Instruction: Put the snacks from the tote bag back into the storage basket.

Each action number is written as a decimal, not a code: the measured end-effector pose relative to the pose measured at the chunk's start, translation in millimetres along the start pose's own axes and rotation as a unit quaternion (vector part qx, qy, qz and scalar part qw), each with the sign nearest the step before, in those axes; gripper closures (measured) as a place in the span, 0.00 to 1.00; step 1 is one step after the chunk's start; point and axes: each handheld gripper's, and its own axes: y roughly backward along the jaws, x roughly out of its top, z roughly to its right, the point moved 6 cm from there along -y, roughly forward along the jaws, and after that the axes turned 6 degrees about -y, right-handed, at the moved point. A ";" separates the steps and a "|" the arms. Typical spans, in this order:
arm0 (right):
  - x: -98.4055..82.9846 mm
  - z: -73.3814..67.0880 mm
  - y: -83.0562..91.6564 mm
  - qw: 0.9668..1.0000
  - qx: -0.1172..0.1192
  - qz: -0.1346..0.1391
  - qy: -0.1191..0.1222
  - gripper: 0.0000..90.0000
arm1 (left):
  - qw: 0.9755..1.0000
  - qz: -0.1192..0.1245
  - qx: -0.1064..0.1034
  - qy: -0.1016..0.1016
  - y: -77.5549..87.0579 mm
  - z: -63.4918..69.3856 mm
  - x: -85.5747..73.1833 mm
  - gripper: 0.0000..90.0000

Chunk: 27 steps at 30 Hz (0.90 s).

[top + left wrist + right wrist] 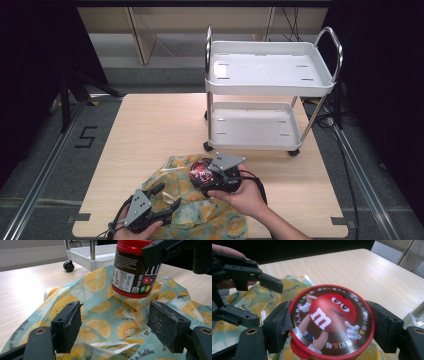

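A brown candy jar [135, 272] with a red lid [332, 320] is held upright between the pads of my right gripper [332, 326], just above a lemon-print cloth bag [100, 310]. In the high view the jar [200, 170] and right gripper [205, 176] are over the bag's [200, 210] far edge, near the table's front. My left gripper [116, 327] stands open low over the cloth, with only fabric between its pads, pointing at the jar. The high view shows the left gripper [169, 196] at the bag's left side, and it appears again in the right gripper view [268, 303].
A white two-shelf trolley [270, 80] on castors stands on the back right of the wooden table [150, 130], both shelves bare. The person's hands come in from the front edge. Dark floor and metal rails flank the table.
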 end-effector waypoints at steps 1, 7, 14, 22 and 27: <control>0.3 -0.1 -0.5 1.000 0.000 0.002 -0.001 0.30 | 1.000 0.000 0.000 -0.002 0.0 -0.3 0.1 0.29; 3.4 -0.6 2.1 1.000 0.002 0.007 -0.001 0.30 | 1.000 0.001 -0.002 -0.009 -0.2 -1.1 0.4 0.29; 6.9 1.0 5.1 1.000 0.001 0.012 0.002 0.30 | 1.000 0.000 0.000 0.000 -0.2 0.1 -0.1 0.29; 8.3 1.4 7.4 1.000 -0.001 0.012 -0.001 0.30 | 1.000 0.000 0.000 0.001 -0.2 0.3 -0.1 0.29; 9.9 1.8 9.2 1.000 0.001 0.014 -0.001 0.30 | 1.000 0.000 0.000 0.000 -0.2 0.2 -0.1 0.29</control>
